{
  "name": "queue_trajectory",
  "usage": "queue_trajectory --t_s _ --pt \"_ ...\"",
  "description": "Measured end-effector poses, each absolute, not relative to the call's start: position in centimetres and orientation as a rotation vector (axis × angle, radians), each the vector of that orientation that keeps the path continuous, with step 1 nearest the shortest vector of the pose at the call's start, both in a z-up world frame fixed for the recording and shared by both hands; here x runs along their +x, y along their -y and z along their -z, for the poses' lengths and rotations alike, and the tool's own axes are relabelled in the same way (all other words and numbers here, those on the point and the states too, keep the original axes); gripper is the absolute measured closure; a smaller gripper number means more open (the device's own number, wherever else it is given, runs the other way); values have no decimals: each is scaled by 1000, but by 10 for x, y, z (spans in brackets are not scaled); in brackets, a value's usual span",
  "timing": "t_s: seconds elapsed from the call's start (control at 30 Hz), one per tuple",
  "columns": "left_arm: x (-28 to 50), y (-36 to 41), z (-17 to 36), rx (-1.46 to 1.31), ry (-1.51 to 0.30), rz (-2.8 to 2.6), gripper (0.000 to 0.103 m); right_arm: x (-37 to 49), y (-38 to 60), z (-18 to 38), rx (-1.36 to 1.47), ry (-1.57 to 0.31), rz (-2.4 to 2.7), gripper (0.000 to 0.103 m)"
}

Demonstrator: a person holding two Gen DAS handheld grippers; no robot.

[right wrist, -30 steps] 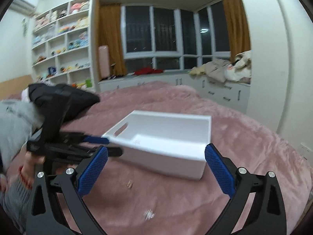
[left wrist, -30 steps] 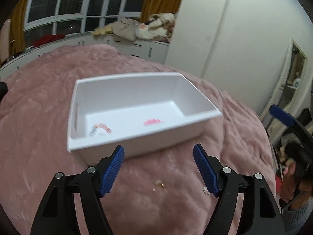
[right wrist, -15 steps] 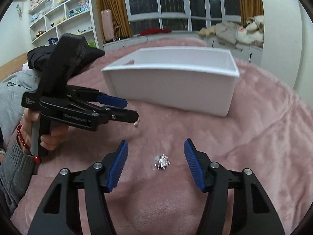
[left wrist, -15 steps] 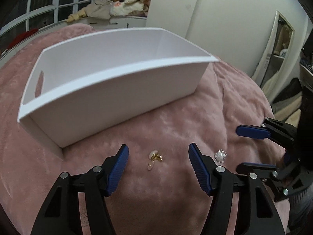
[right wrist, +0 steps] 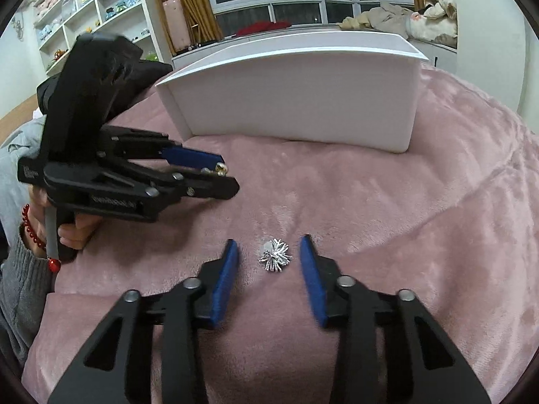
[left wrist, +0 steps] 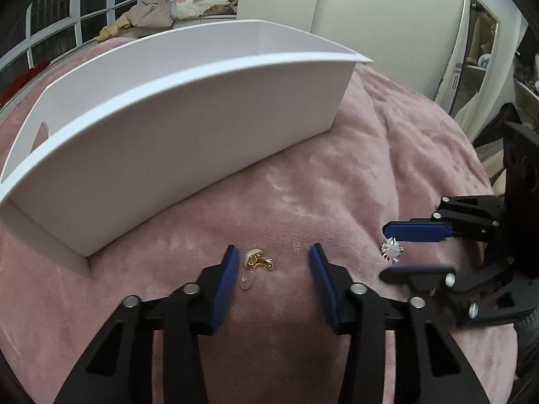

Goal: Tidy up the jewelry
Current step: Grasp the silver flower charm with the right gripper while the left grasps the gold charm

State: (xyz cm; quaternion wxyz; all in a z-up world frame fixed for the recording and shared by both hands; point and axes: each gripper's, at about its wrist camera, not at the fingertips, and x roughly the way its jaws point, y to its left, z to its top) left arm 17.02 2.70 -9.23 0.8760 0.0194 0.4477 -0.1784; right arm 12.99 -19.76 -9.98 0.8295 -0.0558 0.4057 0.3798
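A small gold and pearl earring (left wrist: 256, 264) lies on the pink blanket between the open jaws of my left gripper (left wrist: 272, 256), close to the left finger. A spiky silver ornament (right wrist: 275, 255) lies between the open jaws of my right gripper (right wrist: 268, 245); it also shows in the left wrist view (left wrist: 390, 250), between the right gripper's fingers (left wrist: 417, 231). The white bin (left wrist: 188, 128) stands just beyond both, and its inside is hidden from here. The left gripper (right wrist: 220, 175) shows in the right wrist view with the earring (right wrist: 220, 168) at its tips.
The pink blanket (right wrist: 387, 208) covers the bed around the bin (right wrist: 303, 107). A shelf wall (right wrist: 91, 10) and windows stand far behind. A mirror (left wrist: 471, 57) leans at the right wall.
Both grippers have dropped low to the blanket and narrowed their jaws. The left now straddles the earring, the right straddles the silver ornament.
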Motion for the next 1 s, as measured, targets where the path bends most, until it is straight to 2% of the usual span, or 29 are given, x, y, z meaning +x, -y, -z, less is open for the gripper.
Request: queue_trajectory --t_s 0.07,0.2,0.63,1.0 --pt "169 -26 91 47 -932 378 69 128 200 99 -112 -847 -804 82" --pt "171 -25 91 44 -938 364 80 124 202 93 -111 -819 -806 83" --pt "170 -38 74 -19 -915 356 80 120 218 76 -60 -766 -803 83" --pt "160 -48 40 -57 -825 360 80 124 215 51 -55 -721 -794 83"
